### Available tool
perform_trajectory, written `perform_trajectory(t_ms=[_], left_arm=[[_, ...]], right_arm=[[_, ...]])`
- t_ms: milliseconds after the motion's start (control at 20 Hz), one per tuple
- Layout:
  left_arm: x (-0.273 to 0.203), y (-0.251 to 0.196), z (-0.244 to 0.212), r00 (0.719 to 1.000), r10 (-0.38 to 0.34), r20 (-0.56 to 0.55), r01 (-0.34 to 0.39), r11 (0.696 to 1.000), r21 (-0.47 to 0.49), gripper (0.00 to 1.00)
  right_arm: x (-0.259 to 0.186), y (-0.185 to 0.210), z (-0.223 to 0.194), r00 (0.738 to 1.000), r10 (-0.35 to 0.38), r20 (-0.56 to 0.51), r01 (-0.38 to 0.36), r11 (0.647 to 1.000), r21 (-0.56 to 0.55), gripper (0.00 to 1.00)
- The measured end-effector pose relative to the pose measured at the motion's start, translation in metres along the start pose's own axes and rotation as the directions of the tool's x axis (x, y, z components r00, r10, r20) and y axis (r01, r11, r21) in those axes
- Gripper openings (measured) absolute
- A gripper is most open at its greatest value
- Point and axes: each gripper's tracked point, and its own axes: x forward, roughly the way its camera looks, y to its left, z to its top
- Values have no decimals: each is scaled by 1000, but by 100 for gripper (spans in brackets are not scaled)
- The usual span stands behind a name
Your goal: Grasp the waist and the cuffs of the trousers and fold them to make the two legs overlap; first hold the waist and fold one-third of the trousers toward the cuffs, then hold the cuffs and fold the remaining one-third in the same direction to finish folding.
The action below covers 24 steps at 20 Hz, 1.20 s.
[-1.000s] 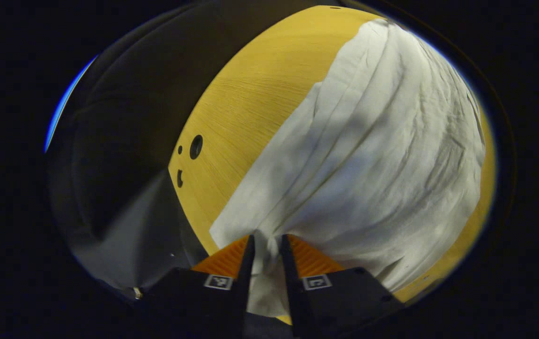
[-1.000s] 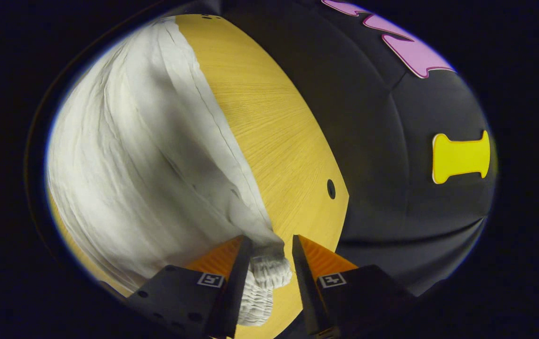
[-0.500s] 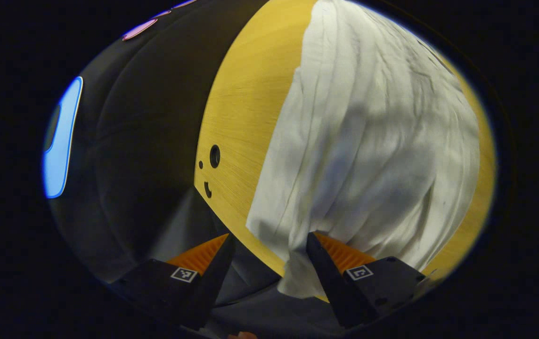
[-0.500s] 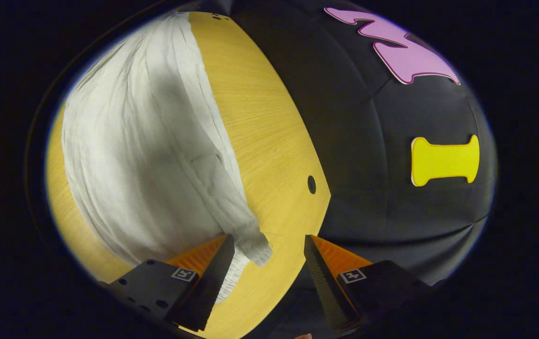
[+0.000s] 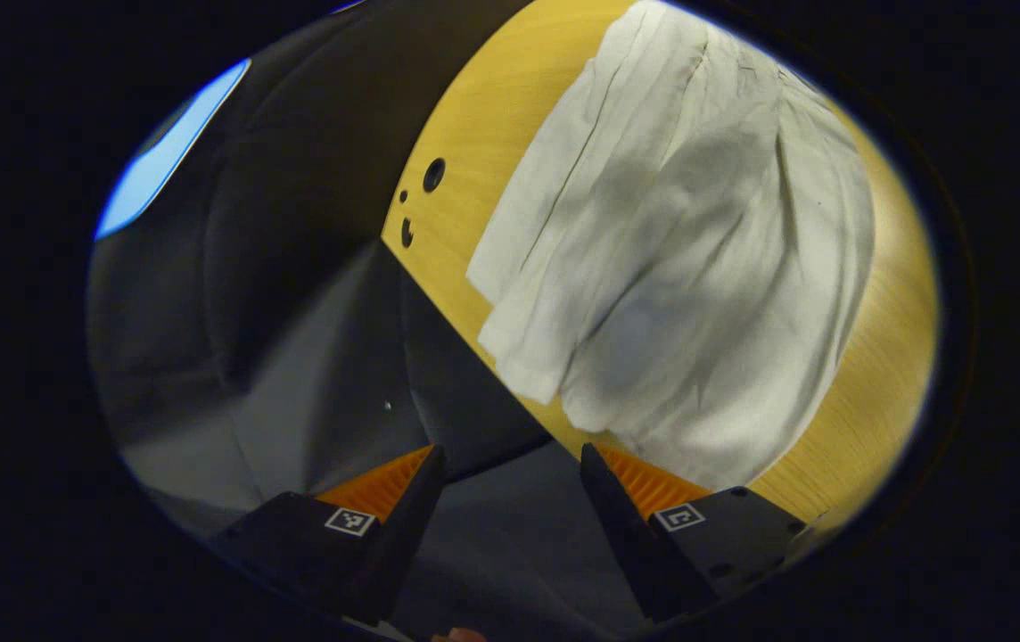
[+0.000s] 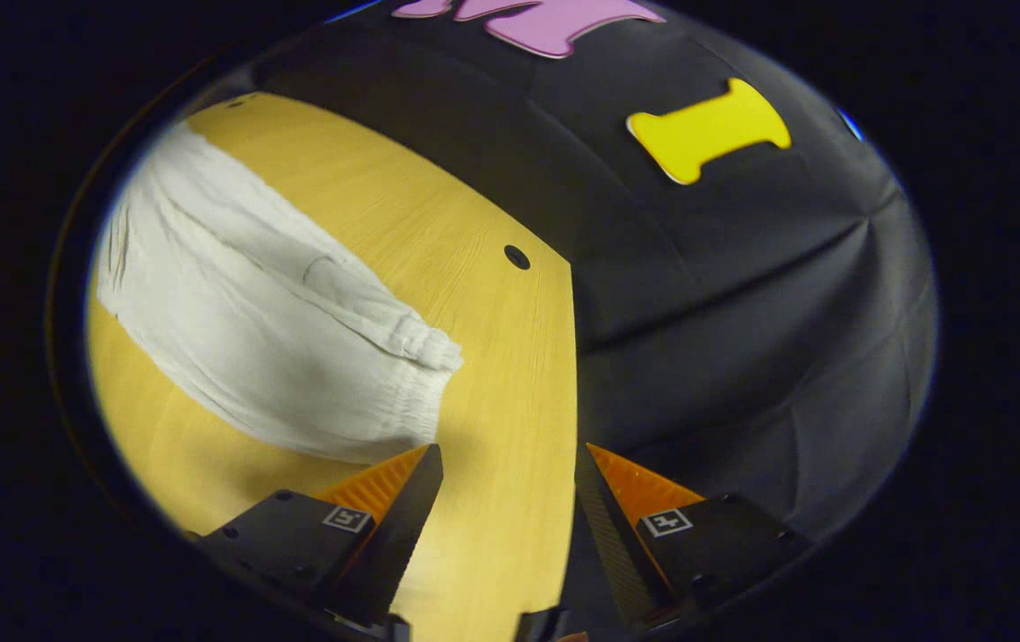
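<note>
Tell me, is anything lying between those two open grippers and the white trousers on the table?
Nothing visible is. The left gripper is open, with the cuffs just ahead at the table edge. The right gripper is open too, with bare wood between it and the waist of the trousers.

A yellow wood-grain desk (image 5: 465,134) is seen, with a bare strip (image 6: 492,357) left along its edges. One round hole (image 6: 516,257) is set near a corner of the desk in the right gripper view; a round hole and two smaller marks (image 5: 432,174) are set near another corner in the left gripper view. White trousers (image 5: 697,267) are laid flat and creased on the desk, reaching close to its near edge, with the gathered elastic waist (image 6: 421,343) turned toward the corner with the single hole.
</note>
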Motion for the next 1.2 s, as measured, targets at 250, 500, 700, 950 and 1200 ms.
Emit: perform_trajectory(t_ms=[250, 500, 700, 950, 1200], left_arm=[[-29, -13, -2, 999, -7, 52, 18, 979, -201, 96], [-58, -41, 26, 989, -35, 144, 99, 878, -468, 96], [-77, -55, 57, 974, -51, 222, 182, 758, -626, 96], [-96, -65, 80, 956, -54, 287, 260, 608, -750, 97], [-110, -82, 88, 935, -67, 349, 352, 302, -886, 98]], right_arm=[[-26, 68, 11, 982, 181, 46, -180, 855, 487, 94], [-21, 88, 3, 977, 215, 1, -134, 607, 783, 93], [-2, 85, 0, 979, 203, -22, -70, 435, 898, 94], [18, 81, -4, 978, 198, -58, -17, 359, 933, 94], [31, 76, -10, 981, 180, -73, 15, 301, 954, 89]])
